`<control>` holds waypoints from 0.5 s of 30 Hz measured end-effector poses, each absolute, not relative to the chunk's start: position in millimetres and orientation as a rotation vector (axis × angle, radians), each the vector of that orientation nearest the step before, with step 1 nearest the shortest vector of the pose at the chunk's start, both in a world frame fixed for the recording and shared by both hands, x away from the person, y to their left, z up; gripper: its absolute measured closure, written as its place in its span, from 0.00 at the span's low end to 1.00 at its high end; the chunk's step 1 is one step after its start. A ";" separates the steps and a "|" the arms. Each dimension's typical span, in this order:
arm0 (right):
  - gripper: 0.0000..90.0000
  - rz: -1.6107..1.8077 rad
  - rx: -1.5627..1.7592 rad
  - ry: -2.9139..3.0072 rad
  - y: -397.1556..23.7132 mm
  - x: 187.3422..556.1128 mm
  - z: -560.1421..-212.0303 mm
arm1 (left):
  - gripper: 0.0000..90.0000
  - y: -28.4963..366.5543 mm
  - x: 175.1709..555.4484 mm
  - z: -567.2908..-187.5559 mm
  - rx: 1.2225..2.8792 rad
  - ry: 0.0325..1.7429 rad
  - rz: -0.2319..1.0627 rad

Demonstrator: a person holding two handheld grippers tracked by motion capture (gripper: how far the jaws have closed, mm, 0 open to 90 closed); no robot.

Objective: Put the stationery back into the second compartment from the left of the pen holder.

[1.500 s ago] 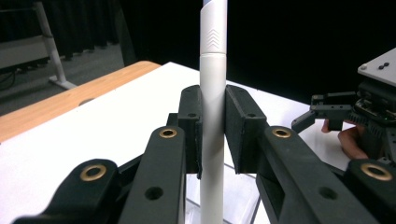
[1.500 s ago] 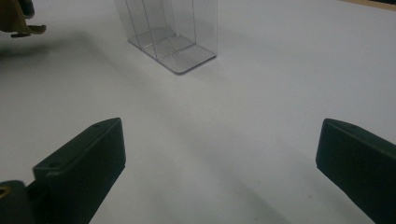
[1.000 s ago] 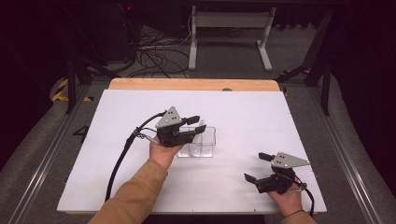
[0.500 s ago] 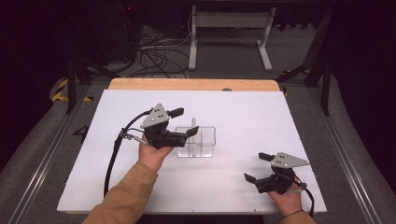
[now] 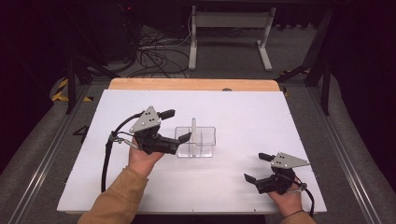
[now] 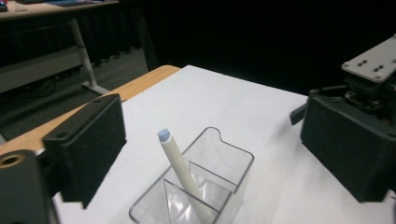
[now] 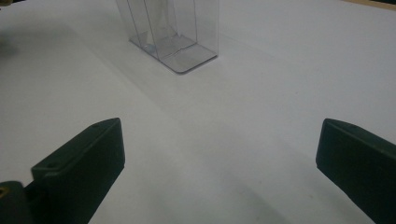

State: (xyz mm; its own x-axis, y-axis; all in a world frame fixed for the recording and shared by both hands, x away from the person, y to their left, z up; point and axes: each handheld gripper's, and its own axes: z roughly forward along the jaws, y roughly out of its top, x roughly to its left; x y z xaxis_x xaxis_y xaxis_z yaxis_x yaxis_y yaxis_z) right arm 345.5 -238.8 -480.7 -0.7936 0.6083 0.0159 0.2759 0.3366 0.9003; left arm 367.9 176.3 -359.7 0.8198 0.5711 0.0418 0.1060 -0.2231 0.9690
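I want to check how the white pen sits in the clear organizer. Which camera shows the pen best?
The left gripper view: the pen is close and sharp, leaning in a divided compartment of the clear organizer, capped end up. The high view shows it small, as a short white stick. The right gripper view shows the organizer's lower part; the pen cannot be made out there.

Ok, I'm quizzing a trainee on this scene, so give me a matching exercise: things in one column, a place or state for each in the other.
Things:
1. pen
2. clear box
3. left gripper
4. right gripper

Place or state:
A. open, near the table's front right corner
B. leaning upright in a compartment
C. mid-table, divided inside
D. open, just left of the box

Pairs: 1-B, 2-C, 3-D, 4-A
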 end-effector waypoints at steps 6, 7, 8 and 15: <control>0.02 1.446 0.779 2.281 -238.9 345.1 -480.3 | 0.01 199.4 355.1 -365.2 1.744 0.533 0.457; 0.02 1.448 0.778 2.279 -238.9 345.1 -480.2 | 0.00 202.0 353.1 -366.4 1.741 0.538 0.458; 0.02 1.448 0.779 2.280 -238.9 345.1 -480.2 | 0.00 205.3 350.7 -368.2 1.739 0.543 0.456; 0.01 1.453 0.774 2.279 -238.9 344.8 -480.0 | 0.00 228.4 337.5 -380.2 1.768 0.568 0.476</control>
State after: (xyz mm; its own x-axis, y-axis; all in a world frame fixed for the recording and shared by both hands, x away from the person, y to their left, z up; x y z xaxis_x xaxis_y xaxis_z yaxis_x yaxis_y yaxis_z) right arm 344.8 -238.9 -480.0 -0.7985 0.6019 0.0141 0.2666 0.3326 0.9046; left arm 337.5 228.4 -380.2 0.8000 0.5994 0.0280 0.1323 -0.2217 0.9661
